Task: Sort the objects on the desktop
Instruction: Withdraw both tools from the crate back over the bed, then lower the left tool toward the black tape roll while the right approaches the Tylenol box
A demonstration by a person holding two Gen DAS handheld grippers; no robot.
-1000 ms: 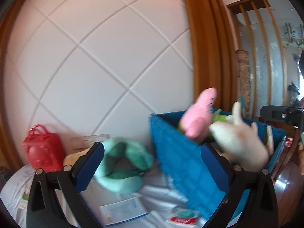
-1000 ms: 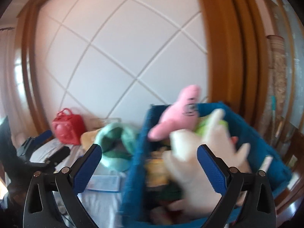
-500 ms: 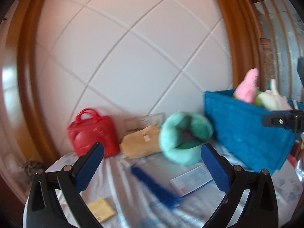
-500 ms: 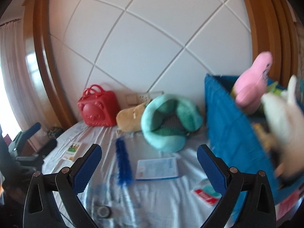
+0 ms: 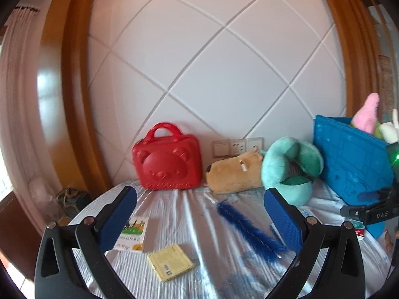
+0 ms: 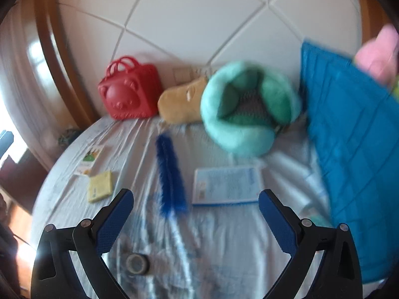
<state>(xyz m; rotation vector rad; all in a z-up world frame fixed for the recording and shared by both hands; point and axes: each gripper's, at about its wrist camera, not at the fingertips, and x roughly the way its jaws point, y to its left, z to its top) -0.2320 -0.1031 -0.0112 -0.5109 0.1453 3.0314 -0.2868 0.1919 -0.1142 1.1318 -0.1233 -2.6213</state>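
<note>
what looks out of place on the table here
Nothing is spilled or broken. The blue brush, yellow packet and leaflet lie scattered loose on the cloth, outside the blue bin that already holds toys.

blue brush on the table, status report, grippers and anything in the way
Left gripper and right gripper both open, empty. Blue brush flat on the cloth, untouched. Yellow packet and blue leaflet beside it, not on it.
</note>
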